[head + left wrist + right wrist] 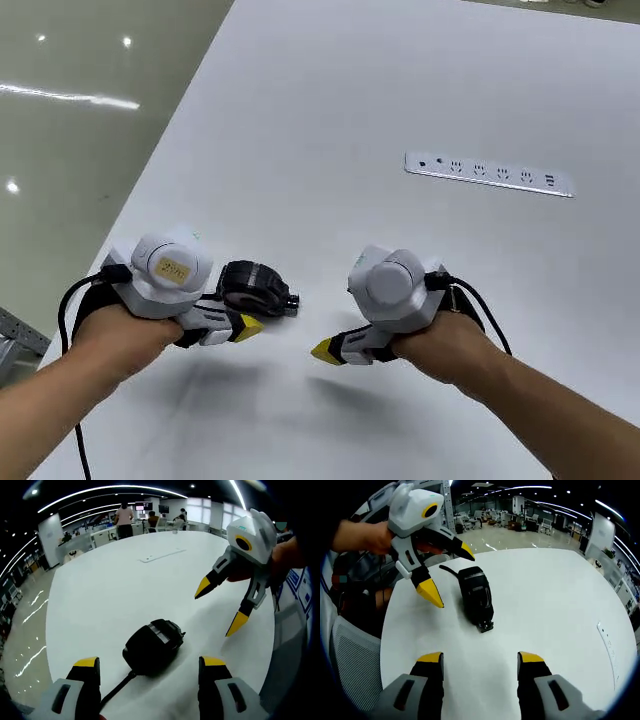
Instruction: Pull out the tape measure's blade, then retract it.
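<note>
- Head view: the black tape measure [255, 287] lies on the white table [330, 120] at lower left of centre, just beside the left gripper [245, 322]. The right gripper [328, 350] is near it at lower centre, with bare table between. How wide either pair of jaws stands I cannot tell from here. A power strip [490, 173] lies well apart at upper right.
- Left gripper view: the left gripper [150, 662] has its jaws spread wide. The tape measure [152, 645] lies on the table in the gap just ahead, touched by neither jaw. A black strap trails from the case towards the bottom edge. The right gripper [220, 606] hangs at upper right, jaws apart and holding nothing.
- Right gripper view: the right gripper [480, 657] is also spread and holding nothing. The tape measure [476, 597] lies above centre, its blade tab facing this gripper. The left gripper [449, 575] is open at upper left.
- Handling, as I judge it: the case looks rigid, compact and fairly dense, so it should take a firm squeeze across its flat sides. The blade is thin, springy steel that snaps back. Pinch the small end tab squarely and let it return slowly.
</note>
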### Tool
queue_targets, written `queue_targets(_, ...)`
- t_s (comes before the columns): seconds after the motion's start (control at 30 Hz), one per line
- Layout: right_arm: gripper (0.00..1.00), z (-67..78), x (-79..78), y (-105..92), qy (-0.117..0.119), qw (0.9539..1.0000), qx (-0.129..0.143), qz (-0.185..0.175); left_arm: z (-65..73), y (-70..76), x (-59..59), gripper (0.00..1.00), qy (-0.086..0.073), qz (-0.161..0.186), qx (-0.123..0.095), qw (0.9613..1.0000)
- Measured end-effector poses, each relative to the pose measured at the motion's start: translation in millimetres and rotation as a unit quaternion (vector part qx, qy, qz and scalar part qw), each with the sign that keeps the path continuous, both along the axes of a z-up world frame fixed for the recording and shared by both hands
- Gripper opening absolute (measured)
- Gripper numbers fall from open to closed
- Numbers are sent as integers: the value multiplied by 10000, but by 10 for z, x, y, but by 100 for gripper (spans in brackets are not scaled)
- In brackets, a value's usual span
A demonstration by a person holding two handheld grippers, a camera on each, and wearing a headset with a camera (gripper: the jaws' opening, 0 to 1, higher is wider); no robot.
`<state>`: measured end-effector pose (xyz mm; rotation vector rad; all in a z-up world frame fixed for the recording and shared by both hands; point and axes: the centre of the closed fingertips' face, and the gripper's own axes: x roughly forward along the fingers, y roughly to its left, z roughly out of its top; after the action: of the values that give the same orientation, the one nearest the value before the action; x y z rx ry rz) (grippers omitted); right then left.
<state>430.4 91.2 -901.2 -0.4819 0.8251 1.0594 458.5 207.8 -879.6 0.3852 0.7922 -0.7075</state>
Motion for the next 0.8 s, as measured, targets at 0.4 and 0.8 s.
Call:
queue_targets(0.4,57,-84,57,75,-76,9995,-24,305,16,-59,90,73,-130,-638,189,9977)
queue_targets(0.8,51,-153,138,170,-253,9975,-25,653,-2,-147,136,70,-180,-1345,395,9900)
